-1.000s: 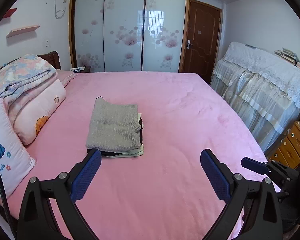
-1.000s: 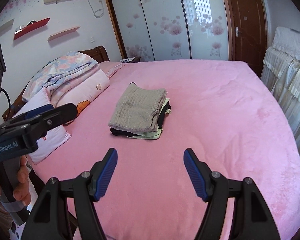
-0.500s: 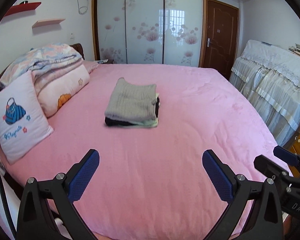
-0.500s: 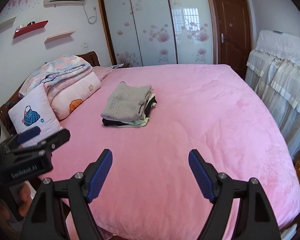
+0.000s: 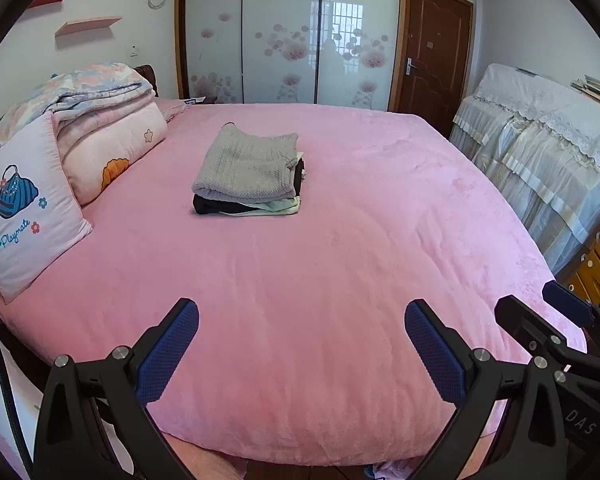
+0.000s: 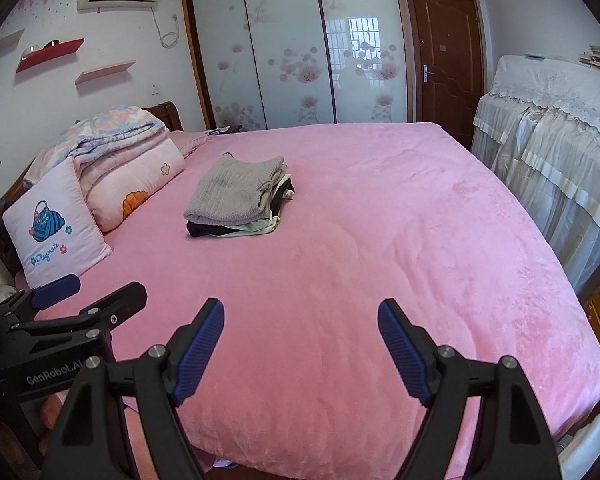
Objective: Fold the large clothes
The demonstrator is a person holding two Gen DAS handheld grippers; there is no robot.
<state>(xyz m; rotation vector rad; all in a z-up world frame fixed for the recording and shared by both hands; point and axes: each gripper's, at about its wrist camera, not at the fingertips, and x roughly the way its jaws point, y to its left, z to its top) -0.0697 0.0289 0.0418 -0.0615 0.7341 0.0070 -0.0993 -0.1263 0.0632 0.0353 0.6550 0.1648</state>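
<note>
Left gripper [image 5: 302, 332] and right gripper [image 6: 301, 330] gape empty (well short of the folded clothes stack [image 5: 248, 174]).

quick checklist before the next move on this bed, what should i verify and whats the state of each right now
1. Left tongs empty and open: ok, nothing between the blue pads.
2. Right tongs empty and open: ok, pads apart over bare cover.
3. Folded stack tidy: ok, grey knit on top, dark and pale layers under it, edges roughly aligned.
4. Free folding space on the pink bed cover: ok, the near half is bare.
5. Next garment to fold within view: not ok, no unfolded garment lies on the bed; a scrap of fabric shows below the near edge, cannot tell what it is.
6. Pillows clear of the work area: ok, at the left edge.
</note>
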